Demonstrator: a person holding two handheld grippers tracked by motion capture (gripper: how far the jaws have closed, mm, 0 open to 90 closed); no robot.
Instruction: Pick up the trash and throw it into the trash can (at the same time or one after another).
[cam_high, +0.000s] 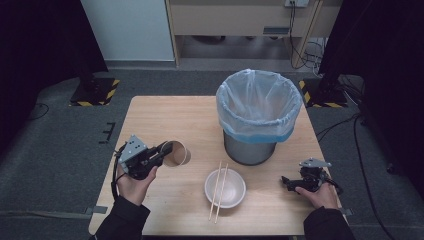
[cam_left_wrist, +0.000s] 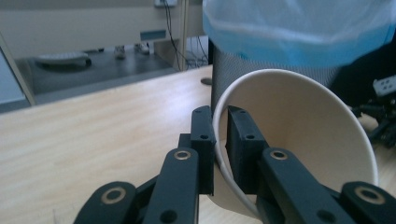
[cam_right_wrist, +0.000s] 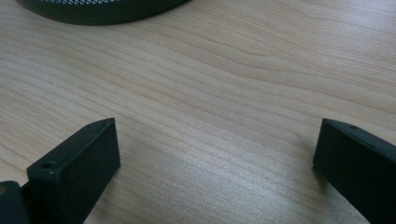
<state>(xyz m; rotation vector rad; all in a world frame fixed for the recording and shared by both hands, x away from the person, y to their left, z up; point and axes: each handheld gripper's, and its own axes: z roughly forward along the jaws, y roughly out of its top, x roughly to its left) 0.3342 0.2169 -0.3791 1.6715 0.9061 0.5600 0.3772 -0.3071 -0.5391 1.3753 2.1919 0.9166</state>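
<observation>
Clamped across the rim of the paper cup (cam_left_wrist: 299, 135), my left tongs (cam_left_wrist: 219, 140) pinch its wall, one jaw inside and one outside. From the high view I see the cup (cam_high: 176, 153) tipped on its side over the tabletop (cam_high: 165, 112), mouth away from my left hand. I judge the lined bin (cam_high: 258, 115) its likely target; it stands ahead and to the right, nearer my left tongs (cam_high: 161, 151). My right tongs (cam_right_wrist: 215, 163) hang released over bare wood, beside a bowl (cam_high: 225, 188) carrying chopsticks (cam_high: 218, 190).

Fingers (cam_left_wrist: 205, 140) hide paper cup (cam_left_wrist: 299, 135) rim
</observation>
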